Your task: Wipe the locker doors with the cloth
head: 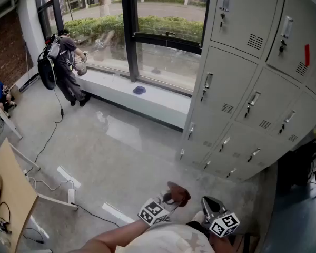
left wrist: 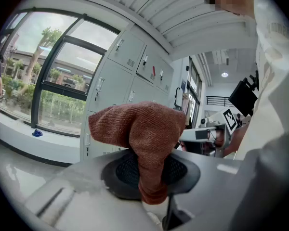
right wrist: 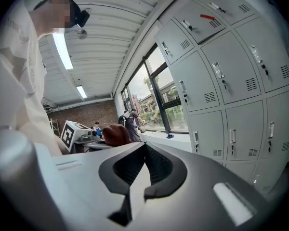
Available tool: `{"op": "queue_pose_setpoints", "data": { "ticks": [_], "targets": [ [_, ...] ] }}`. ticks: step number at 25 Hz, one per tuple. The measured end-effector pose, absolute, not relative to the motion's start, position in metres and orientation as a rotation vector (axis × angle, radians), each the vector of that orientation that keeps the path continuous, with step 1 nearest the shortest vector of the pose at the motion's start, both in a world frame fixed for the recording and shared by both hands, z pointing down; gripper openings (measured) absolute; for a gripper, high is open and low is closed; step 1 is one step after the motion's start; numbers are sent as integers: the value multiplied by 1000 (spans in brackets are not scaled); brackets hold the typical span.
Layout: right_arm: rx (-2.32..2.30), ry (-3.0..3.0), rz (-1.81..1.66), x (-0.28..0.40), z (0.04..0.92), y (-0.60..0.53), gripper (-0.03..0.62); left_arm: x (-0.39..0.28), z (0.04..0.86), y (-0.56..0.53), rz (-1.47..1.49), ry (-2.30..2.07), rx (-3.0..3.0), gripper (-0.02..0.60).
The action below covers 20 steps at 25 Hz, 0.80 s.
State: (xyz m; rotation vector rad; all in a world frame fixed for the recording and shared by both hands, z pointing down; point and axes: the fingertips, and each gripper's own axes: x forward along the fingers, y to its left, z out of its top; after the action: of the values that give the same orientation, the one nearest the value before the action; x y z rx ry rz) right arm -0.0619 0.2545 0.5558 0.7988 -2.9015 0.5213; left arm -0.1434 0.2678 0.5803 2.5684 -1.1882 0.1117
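- L gripper (left wrist: 151, 176) was clamped on a brown cloth (left wrist: 145, 129), well short of the lockers (head: 242, 83).
- R gripper (right wrist: 143, 174), also short of the lockers, had jaws closed, empty.

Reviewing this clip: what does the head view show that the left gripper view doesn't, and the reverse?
Only the head view: the open floor with a cable trailing across it, and a wooden board at the left edge. Only the left gripper view: the left gripper seen close, its jaws shut on the cloth, and a ceiling lamp. Both: the brown cloth, the grey lockers, the window and a small blue thing on the sill.
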Motion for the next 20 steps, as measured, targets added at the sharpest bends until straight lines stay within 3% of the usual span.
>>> {"op": "queue_pose_setpoints", "data": {
  "ticks": [11,20],
  "targets": [
    [819,-2932,570,-78,541,246,8,-166,583,276,120,-1211,2524,87],
    [905,-2908,605,-53,540,181,8,-174,570,208,124,-1285,2499,87]
  ]
}}
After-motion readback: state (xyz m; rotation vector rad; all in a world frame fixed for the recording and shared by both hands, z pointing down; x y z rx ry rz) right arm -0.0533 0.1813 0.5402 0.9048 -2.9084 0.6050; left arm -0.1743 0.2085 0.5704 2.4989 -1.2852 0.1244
